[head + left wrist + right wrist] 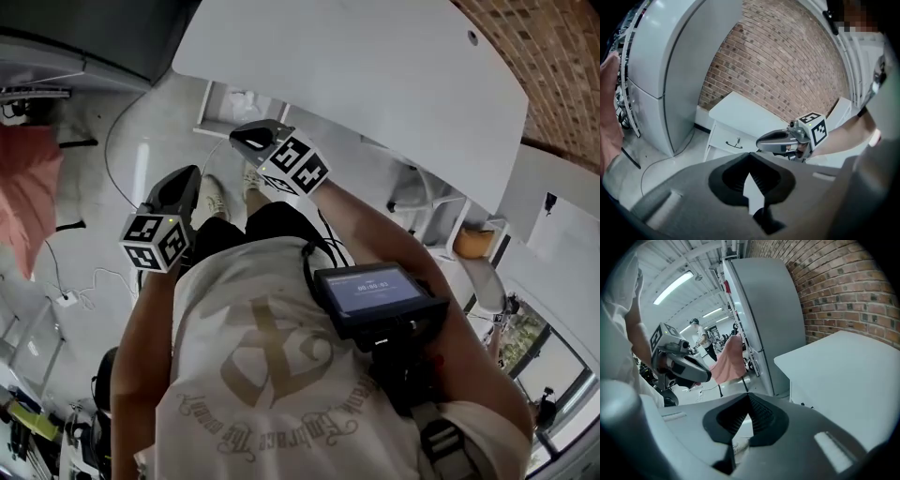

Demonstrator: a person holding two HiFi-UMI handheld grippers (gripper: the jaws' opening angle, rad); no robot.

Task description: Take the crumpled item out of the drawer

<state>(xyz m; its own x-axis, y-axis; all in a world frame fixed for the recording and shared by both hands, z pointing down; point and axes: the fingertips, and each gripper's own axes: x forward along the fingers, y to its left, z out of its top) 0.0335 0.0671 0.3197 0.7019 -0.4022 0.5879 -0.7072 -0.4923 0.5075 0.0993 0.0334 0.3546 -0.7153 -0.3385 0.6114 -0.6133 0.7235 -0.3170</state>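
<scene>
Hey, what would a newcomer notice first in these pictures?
Two grippers with black-and-white marker cubes stand out mid-frame in the head view: the left gripper and right gripper, ahead of the person's white T-shirt. Past them spreads a white table by a brick wall; a pink cloth hangs far left.

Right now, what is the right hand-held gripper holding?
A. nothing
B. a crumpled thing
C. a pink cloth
A: the right hand-held gripper has its jaws shut together, with nothing caught between them.
</scene>
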